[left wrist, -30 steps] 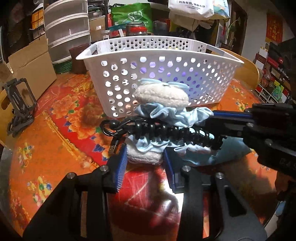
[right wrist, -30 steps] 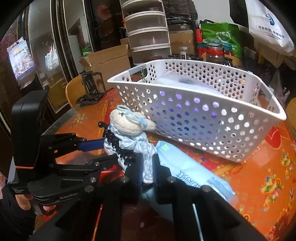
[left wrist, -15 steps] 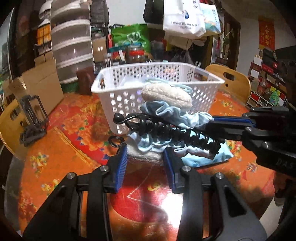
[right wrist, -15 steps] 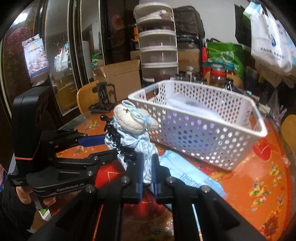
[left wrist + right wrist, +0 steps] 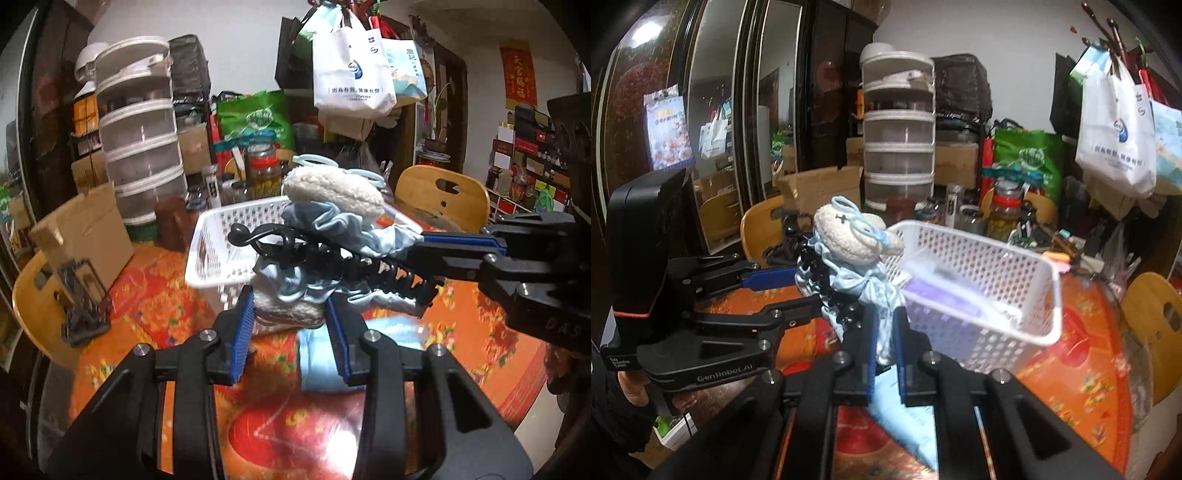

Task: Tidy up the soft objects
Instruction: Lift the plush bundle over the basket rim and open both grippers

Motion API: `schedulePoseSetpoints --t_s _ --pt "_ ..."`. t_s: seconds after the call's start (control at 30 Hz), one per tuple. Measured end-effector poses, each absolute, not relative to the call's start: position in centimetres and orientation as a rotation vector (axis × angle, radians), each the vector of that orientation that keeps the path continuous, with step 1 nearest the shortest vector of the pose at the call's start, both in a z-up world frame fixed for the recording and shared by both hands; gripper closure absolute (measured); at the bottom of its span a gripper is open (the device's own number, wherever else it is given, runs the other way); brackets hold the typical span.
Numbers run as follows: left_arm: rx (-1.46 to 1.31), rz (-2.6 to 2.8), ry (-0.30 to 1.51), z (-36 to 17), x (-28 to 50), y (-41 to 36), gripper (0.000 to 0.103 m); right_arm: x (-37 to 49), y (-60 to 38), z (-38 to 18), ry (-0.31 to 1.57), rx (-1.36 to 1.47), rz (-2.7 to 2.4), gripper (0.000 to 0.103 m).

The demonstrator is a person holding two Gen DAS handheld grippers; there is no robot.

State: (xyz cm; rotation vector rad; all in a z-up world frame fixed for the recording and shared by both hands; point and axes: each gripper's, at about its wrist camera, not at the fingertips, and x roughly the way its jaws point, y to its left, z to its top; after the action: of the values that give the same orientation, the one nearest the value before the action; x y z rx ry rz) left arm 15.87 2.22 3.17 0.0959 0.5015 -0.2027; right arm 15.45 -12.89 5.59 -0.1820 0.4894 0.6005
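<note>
The plush toy (image 5: 295, 280) hangs above the table (image 5: 155, 306), in front of the white basket (image 5: 218, 254). The left tool (image 5: 290, 325) clamps its woolly base, while the right tool (image 5: 884, 343) pinches its pale blue fabric.

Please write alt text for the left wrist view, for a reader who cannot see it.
Both grippers hold a plush toy in pale blue cloth, with a black hair claw clipped on it, above a red patterned table. The left gripper holds its base; the right gripper enters from the right. Behind stands a white basket.
</note>
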Motion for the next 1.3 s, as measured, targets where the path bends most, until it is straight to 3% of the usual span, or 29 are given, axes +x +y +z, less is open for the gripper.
schedulePoseSetpoints --t_s 0.5,0.97,1.13,1.17,1.23,1.27,1.3 --pt "0.190 -0.209 0.448 12.0 25.4 -3.1 0.068 23.4 -16.0 11.0 0.446 -0.152 0.487 0.096" --pt "0.104 -0.182 0.612 5.9 37.1 -3.1 0.066 31.3 -15.2 5.0 0.558 -0.142 0.431 0.096" --pt "0.090 -0.137 0.672 2.9 40.0 -2.7 0.060 33.3 -14.4 2.8 0.597 -0.157 0.403 0.096" --pt "0.083 -0.133 0.679 2.5 40.3 -2.6 0.056 33.5 -14.5 2.4 0.604 -0.157 0.399 0.095" --pt "0.074 -0.119 0.681 2.0 40.8 -2.1 0.033 33.4 -14.6 1.9 0.590 -0.179 0.372 0.091" --pt "0.068 -0.087 0.679 1.9 40.9 -1.7 0.016 33.5 -14.8 1.7 0.595 -0.187 0.361 0.085" --pt "0.068 -0.069 0.675 1.9 40.9 -1.3 0.007 33.6 -15.2 1.5 0.606 -0.182 0.350 0.081"
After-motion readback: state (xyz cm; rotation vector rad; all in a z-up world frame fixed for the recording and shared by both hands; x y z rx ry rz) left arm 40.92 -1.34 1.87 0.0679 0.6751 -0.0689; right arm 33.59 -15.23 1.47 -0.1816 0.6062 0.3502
